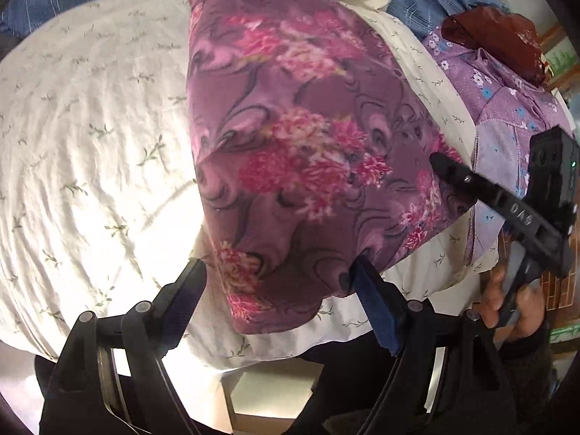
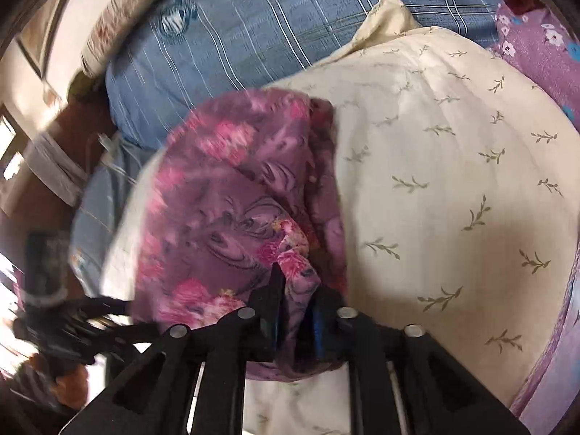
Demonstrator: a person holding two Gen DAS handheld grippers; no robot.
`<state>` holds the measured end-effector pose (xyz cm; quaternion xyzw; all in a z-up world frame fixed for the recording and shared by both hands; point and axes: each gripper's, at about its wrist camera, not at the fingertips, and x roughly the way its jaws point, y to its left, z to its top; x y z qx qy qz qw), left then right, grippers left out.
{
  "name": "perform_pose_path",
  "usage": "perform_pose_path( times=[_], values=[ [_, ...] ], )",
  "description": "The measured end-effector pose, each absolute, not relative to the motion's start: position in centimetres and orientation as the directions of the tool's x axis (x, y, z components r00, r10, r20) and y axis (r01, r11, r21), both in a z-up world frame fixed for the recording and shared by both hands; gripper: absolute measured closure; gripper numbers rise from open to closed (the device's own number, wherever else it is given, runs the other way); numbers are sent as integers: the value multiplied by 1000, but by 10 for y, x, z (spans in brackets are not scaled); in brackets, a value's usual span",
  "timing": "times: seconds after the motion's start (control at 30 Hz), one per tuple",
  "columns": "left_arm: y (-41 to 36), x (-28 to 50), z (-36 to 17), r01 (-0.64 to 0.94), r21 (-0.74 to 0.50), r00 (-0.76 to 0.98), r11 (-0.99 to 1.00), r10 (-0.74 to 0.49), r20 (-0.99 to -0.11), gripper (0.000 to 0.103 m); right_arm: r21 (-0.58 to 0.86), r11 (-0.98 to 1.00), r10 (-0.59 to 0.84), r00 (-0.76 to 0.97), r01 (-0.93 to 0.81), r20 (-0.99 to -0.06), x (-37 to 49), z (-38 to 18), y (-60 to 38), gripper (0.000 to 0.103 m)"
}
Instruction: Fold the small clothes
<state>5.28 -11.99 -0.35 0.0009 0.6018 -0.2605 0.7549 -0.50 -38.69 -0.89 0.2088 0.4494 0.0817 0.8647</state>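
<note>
The purple garment of soft fabric printed with pink flowers (image 2: 232, 217) has a bunched fold of its near edge pinched between the narrowly spaced fingers of the right gripper (image 2: 295, 301), and from there it spreads away and to the left of those jaws over the bedding. The left gripper (image 1: 279, 290) stands with its jaws wide apart at the cloth's other near corner; one finger touches or overlaps the hem, the other rests off the cloth, and nothing is clamped. Seen from the left wrist, the garment looks like a long, fairly flat panel running away from the jaws, so I judge that it has been laid out or perhaps given a first fold; a tidy small bundle is not there yet, and further folds seem to be left. Beneath it lies a cream sheet sprigged with small green leaves (image 1: 90, 127), rumpled and brightly sunlit to the left of the left jaws. Beyond the far end is a blue checked bedcover (image 2: 253, 36). To the right lie a lilac cloth with little white and blue flowers (image 1: 500, 98) and a dark red piece (image 1: 500, 36), perhaps more laundry.
</note>
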Motion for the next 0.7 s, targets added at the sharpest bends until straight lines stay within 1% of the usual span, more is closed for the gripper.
perform_pose_path(
  times=[0.1,0.2,0.3,0.33,0.4,0.53,0.6,0.63,0.67,0.7],
  values=[
    [-117,49,9,414,-316,161,854,-411,-898,20,428,903,322,600,37,-732,-6,10,-389,82],
    [-114,46,21,438,-308,179,845,-417,-891,20,456,889,328,633,43,-701,-4,28,-398,73],
    [-100,54,41,455,-387,157,802,-499,-852,20,520,852,346,671,69,-656,3,37,-411,65],
    [-92,63,52,435,-426,178,793,-540,-823,20,551,831,360,679,79,-640,9,38,-416,62],
    [-83,83,63,404,-450,216,797,-561,-799,20,581,809,381,677,85,-630,25,34,-415,56],
    [-83,124,52,341,-398,248,852,-490,-836,20,560,820,374,630,118,-681,65,12,-405,56],
    [-89,139,43,319,-369,261,873,-455,-851,20,524,841,351,603,134,-717,83,0,-396,56],
    [-91,145,38,311,-367,258,877,-449,-855,20,515,847,347,594,133,-725,89,-5,-391,63],
    [-96,150,32,299,-357,252,885,-435,-865,20,511,852,361,579,115,-731,97,-10,-385,75],
    [-99,154,27,289,-348,248,892,-421,-873,20,493,865,359,566,97,-742,102,-11,-379,96]
  ],
)
